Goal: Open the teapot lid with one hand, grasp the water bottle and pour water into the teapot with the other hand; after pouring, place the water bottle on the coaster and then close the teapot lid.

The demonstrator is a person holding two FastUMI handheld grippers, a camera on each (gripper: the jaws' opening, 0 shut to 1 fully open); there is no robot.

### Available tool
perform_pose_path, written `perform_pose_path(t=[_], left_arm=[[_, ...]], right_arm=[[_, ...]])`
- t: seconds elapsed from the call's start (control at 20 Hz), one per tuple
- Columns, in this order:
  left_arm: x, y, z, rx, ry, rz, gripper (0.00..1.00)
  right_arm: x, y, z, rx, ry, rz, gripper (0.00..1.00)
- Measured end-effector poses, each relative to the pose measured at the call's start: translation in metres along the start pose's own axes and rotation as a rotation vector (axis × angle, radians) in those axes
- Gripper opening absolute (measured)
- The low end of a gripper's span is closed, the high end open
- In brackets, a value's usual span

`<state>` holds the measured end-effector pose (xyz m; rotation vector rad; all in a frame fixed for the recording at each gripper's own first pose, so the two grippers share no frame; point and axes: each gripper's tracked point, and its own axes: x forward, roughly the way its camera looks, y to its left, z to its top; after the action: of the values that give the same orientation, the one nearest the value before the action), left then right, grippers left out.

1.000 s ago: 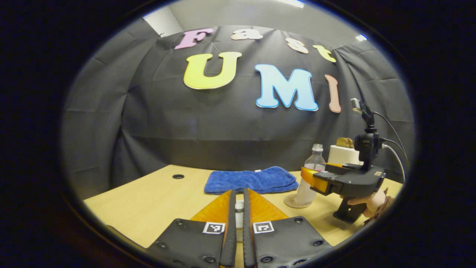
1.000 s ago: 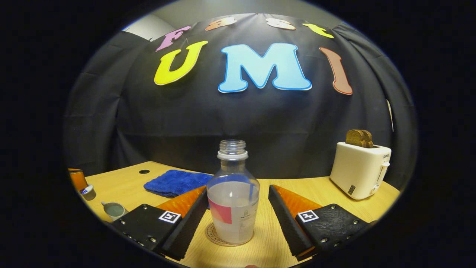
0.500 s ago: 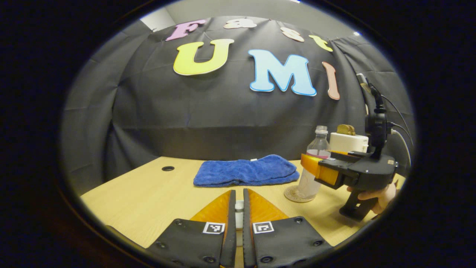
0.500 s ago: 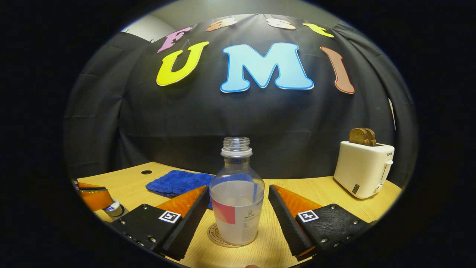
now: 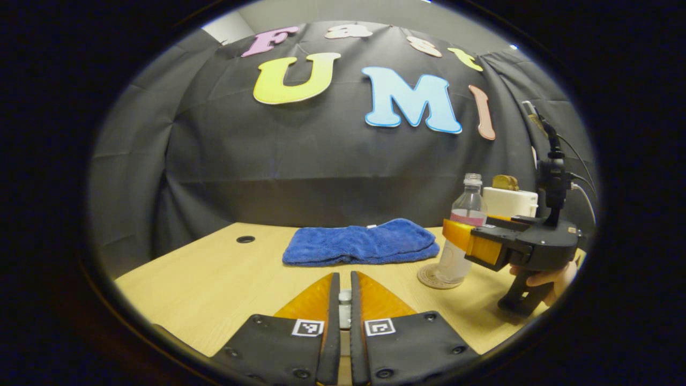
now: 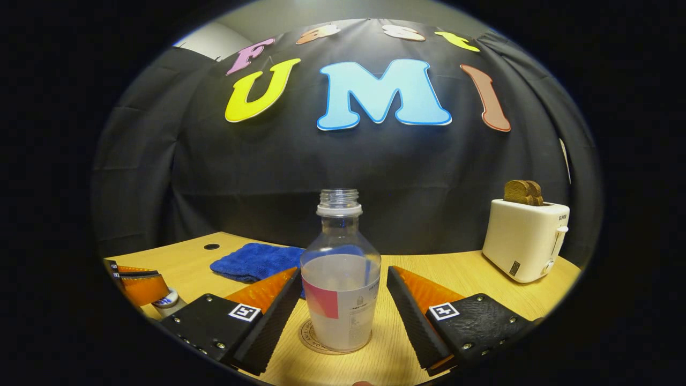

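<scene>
The left gripper [image 5: 344, 300] had sunk lower, fingers pinching the small white lid knob [image 5: 345, 308]; right gripper [image 6: 343, 300] fingers stood spread beside the clear water bottle [image 6: 341, 279] on its round coaster [image 6: 313, 339]

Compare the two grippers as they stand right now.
The left gripper has its fingers nearly together on a small white knob; the right gripper has its fingers spread wide. The right one flanks the water bottle on its coaster without touching it; the left one is away from it. Both sit low over the table.

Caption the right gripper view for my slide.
Open right gripper flanks uncapped water bottle on its coaster; toaster nearby.
</scene>
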<state>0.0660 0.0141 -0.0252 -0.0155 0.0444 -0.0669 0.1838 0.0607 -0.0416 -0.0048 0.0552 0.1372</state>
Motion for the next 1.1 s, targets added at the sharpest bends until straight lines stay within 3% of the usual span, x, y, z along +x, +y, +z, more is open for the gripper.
perform_pose_path(t=[0.15,0.3,0.55,0.8,1.1], left_arm=[[-0.001,-0.001,-0.001,-0.004,0.005,-0.005,0.19],[-0.002,0.0,0.004,-0.009,-0.013,-0.003,0.36],[-0.005,0.0,0.01,-0.011,-0.031,-0.004,0.37],[-0.008,-0.002,0.014,-0.017,-0.038,-0.013,0.72],[-0.018,-0.002,0.019,-0.031,-0.042,-0.012,0.7]], right_arm=[[0.0,0.0,-0.001,0.001,0.002,0.001,0.99],[0.0,0.001,-0.001,-0.005,0.002,0.001,0.98],[-0.001,0.002,-0.005,-0.005,0.007,-0.001,0.98],[-0.008,-0.001,-0.006,0.002,0.01,-0.008,0.99],[-0.027,-0.009,-0.006,0.016,0.002,-0.025,0.99]])
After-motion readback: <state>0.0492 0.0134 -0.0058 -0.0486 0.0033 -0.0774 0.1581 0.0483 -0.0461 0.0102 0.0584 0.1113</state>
